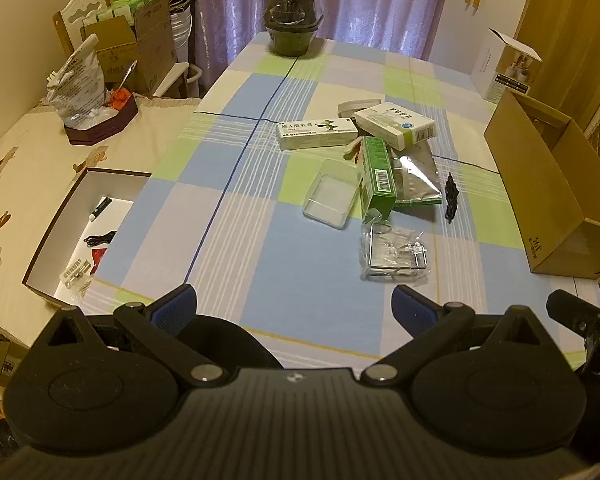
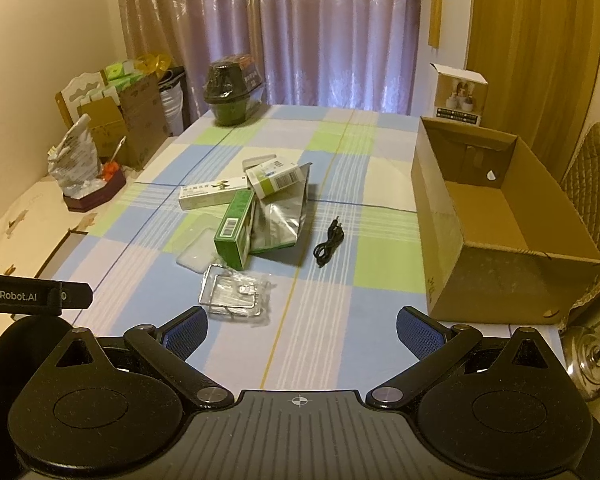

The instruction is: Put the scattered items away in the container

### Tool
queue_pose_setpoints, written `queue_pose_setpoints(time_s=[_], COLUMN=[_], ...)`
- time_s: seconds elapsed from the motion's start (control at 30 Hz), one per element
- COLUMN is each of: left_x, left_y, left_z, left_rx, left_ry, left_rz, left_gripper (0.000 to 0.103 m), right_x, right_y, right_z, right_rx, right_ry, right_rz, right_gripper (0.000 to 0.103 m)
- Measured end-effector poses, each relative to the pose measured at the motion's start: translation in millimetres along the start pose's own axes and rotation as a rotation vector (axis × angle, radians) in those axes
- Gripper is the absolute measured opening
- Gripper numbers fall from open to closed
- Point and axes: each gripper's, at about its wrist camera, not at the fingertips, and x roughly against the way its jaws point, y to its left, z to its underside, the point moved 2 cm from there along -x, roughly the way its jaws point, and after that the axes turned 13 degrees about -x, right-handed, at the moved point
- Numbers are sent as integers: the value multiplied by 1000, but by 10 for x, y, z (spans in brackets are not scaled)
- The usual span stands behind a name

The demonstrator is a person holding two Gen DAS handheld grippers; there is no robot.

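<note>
On the far left, only my left camera shows the open white box (image 1: 56,232) off the table's edge, with small odds and ends inside; my right camera instead sees down into the cardboard box (image 2: 496,216), whose floor is bare apart from something small and white near the back wall. From the left camera that same cardboard box (image 1: 548,196) shows mostly its outer side.

My left gripper (image 1: 294,304) hangs low over the near edge of the checked tablecloth (image 1: 228,208), its blue pads spread wide and holding nothing. Ahead of it the cloth lies open up to the pile.

The pile sits mid-table: a long white carton (image 2: 214,194), a green carton (image 2: 236,234) lying tilted across a silver foil pouch (image 2: 280,220), a white-and-green carton (image 2: 276,178) resting on the pouch's top, a clear plastic tray (image 2: 196,252) just beside the green carton, and a clear bag with a wire frame inside (image 2: 236,296) nearest me. A coiled black cable (image 2: 329,242) lies apart, between the pile and the cardboard box.

My right gripper (image 2: 302,332) is likewise spread and empty, with clear cloth in front. The cardboard box stands at the table's right edge, top open.
</note>
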Motion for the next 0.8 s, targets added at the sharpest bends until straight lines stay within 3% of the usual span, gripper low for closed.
queue_pose_setpoints(time_s=[0.63,0.8], left_x=[-16,-37], left_y=[8,51], left_z=[6,0], left_rx=[11,4], left_ry=[7,2], left_rz=[-6,2], left_gripper=[102,102], right_x=[-5,-29], right_y=[-39,27], right_z=[0,10], right_rx=[-16,33], right_ry=[2,-13], right_rz=[-8,-16], right_gripper=[103,103])
